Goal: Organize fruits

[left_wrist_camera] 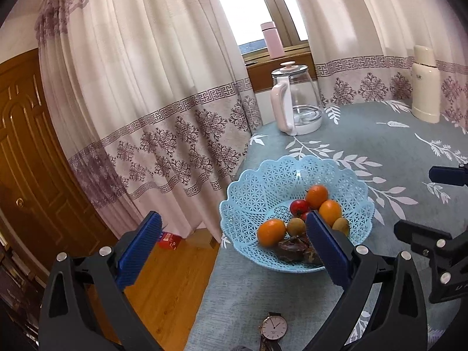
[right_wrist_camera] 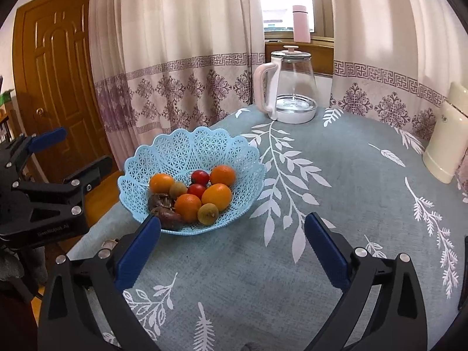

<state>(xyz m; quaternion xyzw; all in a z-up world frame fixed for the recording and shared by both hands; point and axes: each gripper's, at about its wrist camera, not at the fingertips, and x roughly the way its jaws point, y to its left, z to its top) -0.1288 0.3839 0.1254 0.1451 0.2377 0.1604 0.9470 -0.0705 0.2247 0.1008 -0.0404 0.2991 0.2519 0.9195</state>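
A light blue lattice basket [right_wrist_camera: 163, 149] [left_wrist_camera: 263, 181] stands near the table's left edge. It holds several oranges [right_wrist_camera: 216, 194] [left_wrist_camera: 271, 232], red tomatoes [right_wrist_camera: 196, 190] [left_wrist_camera: 299, 206], small brownish-green fruits [right_wrist_camera: 207, 213] [left_wrist_camera: 296, 226] and dark brown fruits [right_wrist_camera: 168, 218] [left_wrist_camera: 292, 248]. My right gripper [right_wrist_camera: 232, 229] is open, empty, just in front of the basket over the tablecloth. My left gripper [left_wrist_camera: 234, 231] is open and empty at the table's left edge; its right finger overlaps the basket's near side. Each gripper shows at the side of the other's view.
A glass kettle [right_wrist_camera: 288, 87] [left_wrist_camera: 295, 102] with a pink handle stands at the table's far side. A cream thermos [right_wrist_camera: 446, 143] [left_wrist_camera: 425, 84] is at the right. A wristwatch [left_wrist_camera: 273, 328] lies near the front edge. Curtains, a wooden door and floor lie to the left.
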